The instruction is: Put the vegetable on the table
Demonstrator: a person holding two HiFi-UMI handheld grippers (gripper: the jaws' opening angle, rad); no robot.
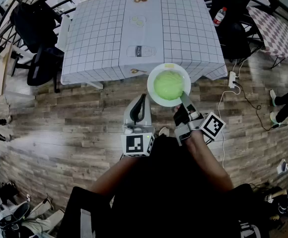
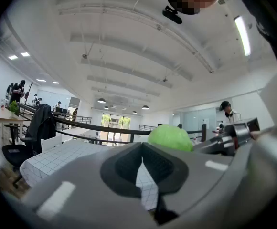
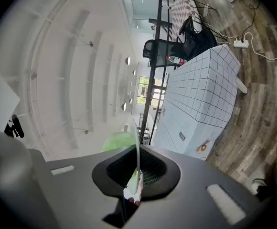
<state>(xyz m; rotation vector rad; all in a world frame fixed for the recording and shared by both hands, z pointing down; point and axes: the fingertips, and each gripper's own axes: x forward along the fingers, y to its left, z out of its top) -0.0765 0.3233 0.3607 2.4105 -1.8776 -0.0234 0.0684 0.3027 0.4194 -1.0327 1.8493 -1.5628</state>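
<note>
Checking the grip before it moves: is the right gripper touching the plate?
Touching. The right gripper view shows the rim of the plate edge-on, clamped between the jaws of the right gripper; the head view agrees.

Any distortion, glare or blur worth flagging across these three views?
Head view: fisheye bows the table; even light. Left gripper view: dark vignette, ceiling light blown out, cabbage sharp. Right gripper view: rolled sideways, plate rim close and blurred.
</note>
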